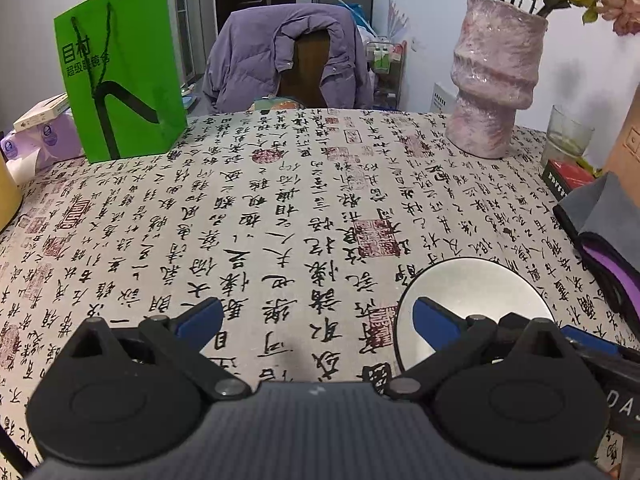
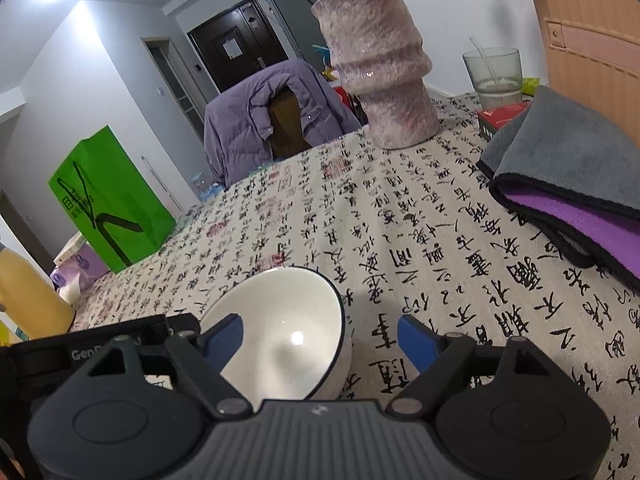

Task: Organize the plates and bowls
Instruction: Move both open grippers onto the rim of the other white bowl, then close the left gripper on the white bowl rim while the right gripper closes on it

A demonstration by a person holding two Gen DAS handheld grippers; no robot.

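Observation:
A white bowl (image 2: 280,332) with a thin dark rim stands upright on the calligraphy-print tablecloth (image 2: 400,220). My right gripper (image 2: 320,342) straddles the bowl's right wall: the left blue pad (image 2: 224,340) hangs over the inside, the right pad (image 2: 416,346) is outside, with cloth showing between it and the bowl. Neither pad presses on the wall. In the left wrist view the same bowl (image 1: 480,296) lies just beyond the right fingertip (image 1: 434,322). My left gripper (image 1: 318,322) is open over bare tablecloth, with nothing between its fingers.
A pink vase (image 1: 494,80) with flowers, a glass (image 1: 568,132) and a red box (image 1: 568,178) stand at the far right. A folded grey-and-purple cloth (image 2: 568,184) lies right of the bowl. A green paper bag (image 1: 120,76) stands far left, a jacket-draped chair (image 1: 288,56) behind.

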